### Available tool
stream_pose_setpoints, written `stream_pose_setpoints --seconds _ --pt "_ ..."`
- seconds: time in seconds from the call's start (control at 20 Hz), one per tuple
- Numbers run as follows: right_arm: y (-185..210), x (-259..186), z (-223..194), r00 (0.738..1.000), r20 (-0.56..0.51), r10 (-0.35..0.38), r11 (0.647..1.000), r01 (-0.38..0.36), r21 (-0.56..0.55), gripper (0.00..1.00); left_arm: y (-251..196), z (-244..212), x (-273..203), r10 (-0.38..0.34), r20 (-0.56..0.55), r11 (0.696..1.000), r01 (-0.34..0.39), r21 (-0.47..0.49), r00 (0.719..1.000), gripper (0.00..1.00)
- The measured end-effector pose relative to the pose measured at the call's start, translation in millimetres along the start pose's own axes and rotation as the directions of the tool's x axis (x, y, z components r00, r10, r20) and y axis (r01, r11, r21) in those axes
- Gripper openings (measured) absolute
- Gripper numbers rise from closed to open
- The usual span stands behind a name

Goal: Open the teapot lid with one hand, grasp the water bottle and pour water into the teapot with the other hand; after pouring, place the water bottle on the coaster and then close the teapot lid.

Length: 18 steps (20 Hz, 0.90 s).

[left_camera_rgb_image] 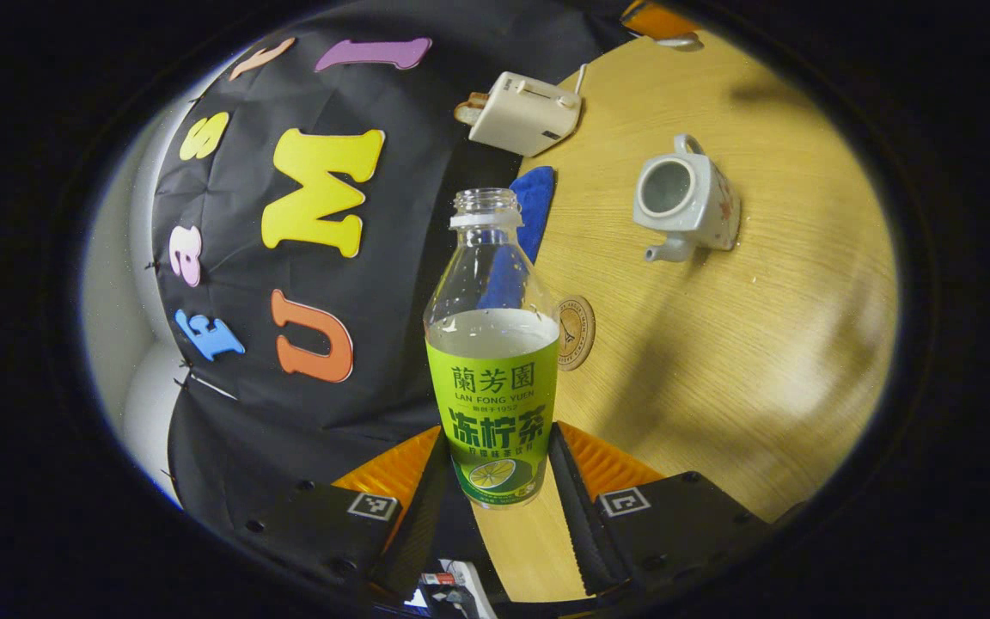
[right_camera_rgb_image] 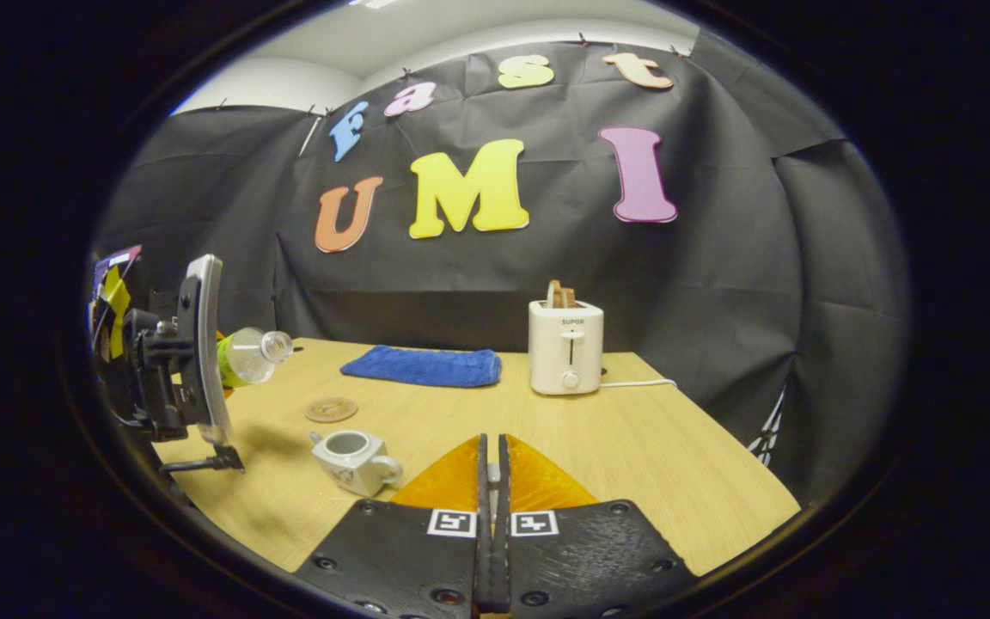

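My left gripper (left_camera_rgb_image: 499, 447) is shut on a clear, uncapped water bottle (left_camera_rgb_image: 493, 344) with a green label, partly full. In the right gripper view that bottle (right_camera_rgb_image: 253, 354) lies tilted almost level in the left gripper (right_camera_rgb_image: 218, 365), its mouth pointing toward the table's middle. The white teapot (left_camera_rgb_image: 686, 205) stands lidless on the wooden table, its spout toward the round coaster (left_camera_rgb_image: 577, 332). The right gripper (right_camera_rgb_image: 492, 468) hovers just right of the teapot (right_camera_rgb_image: 356, 460). Its jaws are closed to a thin slit on a small pale piece, the teapot lid's knob. The coaster (right_camera_rgb_image: 331, 409) lies bare.
A white toaster (right_camera_rgb_image: 565, 346) with its cord stands at the back of the table (right_camera_rgb_image: 632, 447). A folded blue cloth (right_camera_rgb_image: 422, 365) lies to its left, beyond the coaster. Black cloth walls close in the back and the right side.
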State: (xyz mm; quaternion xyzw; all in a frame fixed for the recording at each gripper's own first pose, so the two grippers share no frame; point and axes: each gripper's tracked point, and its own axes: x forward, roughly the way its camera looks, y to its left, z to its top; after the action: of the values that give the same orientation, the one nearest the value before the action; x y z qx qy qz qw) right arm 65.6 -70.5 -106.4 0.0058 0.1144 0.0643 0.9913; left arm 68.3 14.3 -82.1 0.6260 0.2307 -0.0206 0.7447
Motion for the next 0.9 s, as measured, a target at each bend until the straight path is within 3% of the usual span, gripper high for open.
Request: stream_pose_setpoints --seconds 0.3,0.55,0.9 --pt "-7 -4 -3 1.0 0.0 -0.006 1.0 0.006 0.001 0.0 -4 7 4 0.003 -0.023 0.982 0.001 0.187 1.0 0.67" --pt "-11 -5 -5 1.0 -0.002 -0.01 1.0 0.01 0.006 0.0 -7 15 11 0.003 -0.027 0.968 0.003 0.251 1.0 0.67" --pt "-18 -5 -8 1.0 -0.004 -0.017 1.0 0.017 0.012 0.0 -1 31 13 0.041 -0.018 0.924 -0.031 0.381 0.999 0.7"
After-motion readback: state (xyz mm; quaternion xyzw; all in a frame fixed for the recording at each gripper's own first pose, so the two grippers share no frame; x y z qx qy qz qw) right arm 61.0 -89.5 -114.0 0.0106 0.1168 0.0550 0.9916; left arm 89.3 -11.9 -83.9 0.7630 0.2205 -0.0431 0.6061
